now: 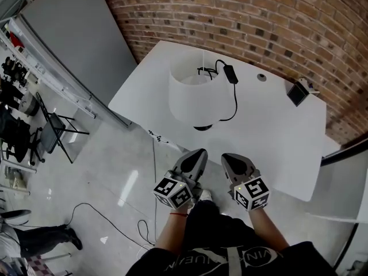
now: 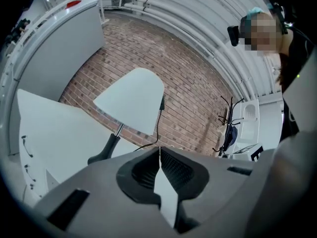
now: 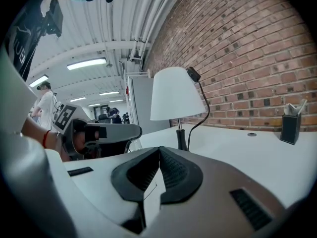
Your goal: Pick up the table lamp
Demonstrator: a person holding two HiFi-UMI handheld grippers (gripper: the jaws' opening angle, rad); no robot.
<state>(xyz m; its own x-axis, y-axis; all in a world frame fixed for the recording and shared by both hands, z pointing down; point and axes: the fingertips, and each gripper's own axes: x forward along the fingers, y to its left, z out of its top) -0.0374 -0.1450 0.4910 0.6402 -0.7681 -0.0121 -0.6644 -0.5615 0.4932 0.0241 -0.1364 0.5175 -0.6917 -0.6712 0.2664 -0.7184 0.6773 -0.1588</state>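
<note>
A table lamp with a white shade (image 1: 194,99) and a black base (image 1: 202,127) stands on the white table (image 1: 276,137), and its black cord (image 1: 234,99) runs toward the brick wall. Both grippers hover side by side off the table's near edge, short of the lamp, and both are shut and empty. The left gripper (image 1: 199,152) faces the lamp (image 2: 131,105), its jaws (image 2: 159,150) pressed together. The right gripper (image 1: 229,156) sees the lamp (image 3: 176,94) straight ahead past its closed jaws (image 3: 159,149), with the left gripper (image 3: 101,132) to its left.
A black pen holder (image 1: 299,92) stands at the table's far right by the brick wall (image 1: 259,16), and a round cable hole (image 1: 261,77) sits nearby. A grey panel (image 1: 75,27) leans at the left. A folding chair (image 1: 52,128) and cables (image 1: 115,223) occupy the floor.
</note>
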